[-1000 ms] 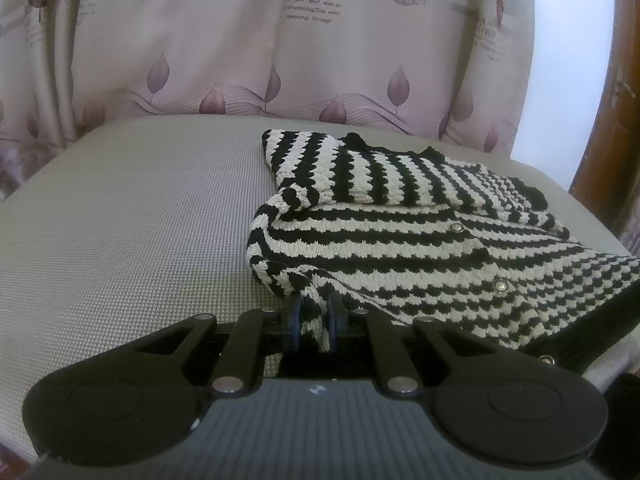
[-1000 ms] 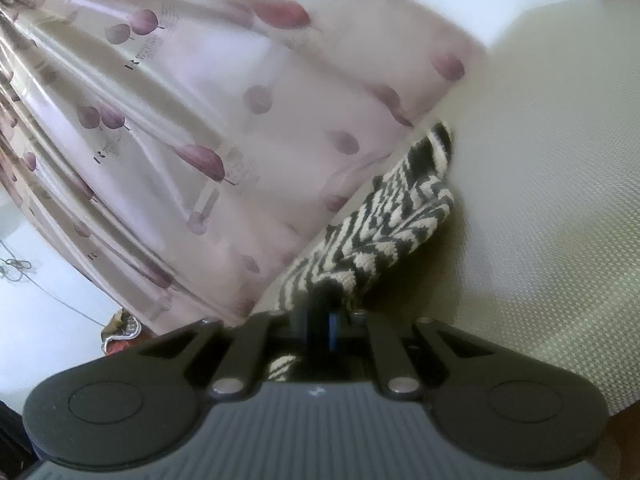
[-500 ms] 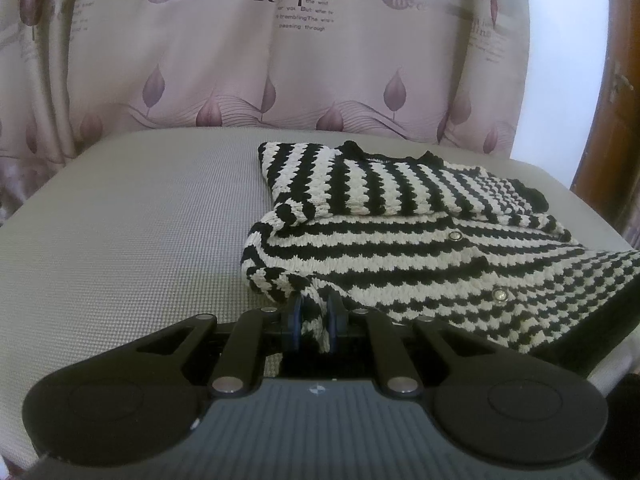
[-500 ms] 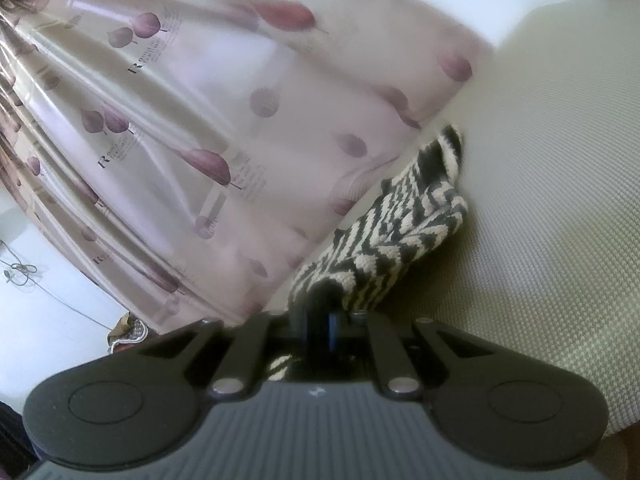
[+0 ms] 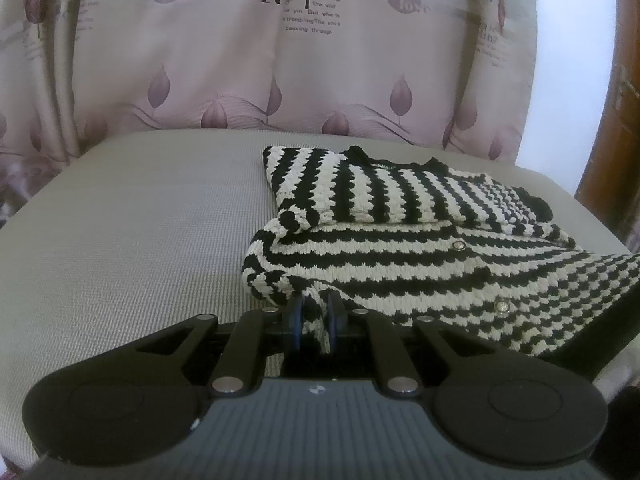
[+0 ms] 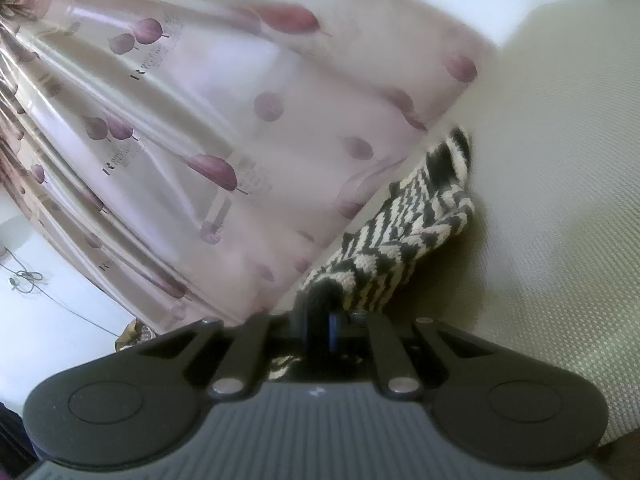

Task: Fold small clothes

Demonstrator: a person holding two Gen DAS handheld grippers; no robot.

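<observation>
A black-and-cream striped knit cardigan (image 5: 420, 240) lies on a grey woven cushion (image 5: 140, 240), over its right half and reaching toward the far edge, 1 sleeve folded across the top. 2 small round buttons show along its front. The left gripper (image 5: 315, 312) is clamped on a pinch of the cardigan's near edge, by the cushion's near edge. The right gripper (image 6: 319, 320) is closed tight on another bunched part of the cardigan (image 6: 400, 236), lifted off the cushion (image 6: 560, 200). Behind hangs a pink curtain (image 5: 240, 60) printed with purple leaves; readable on it are "love", a large "R", and "passing through".
</observation>
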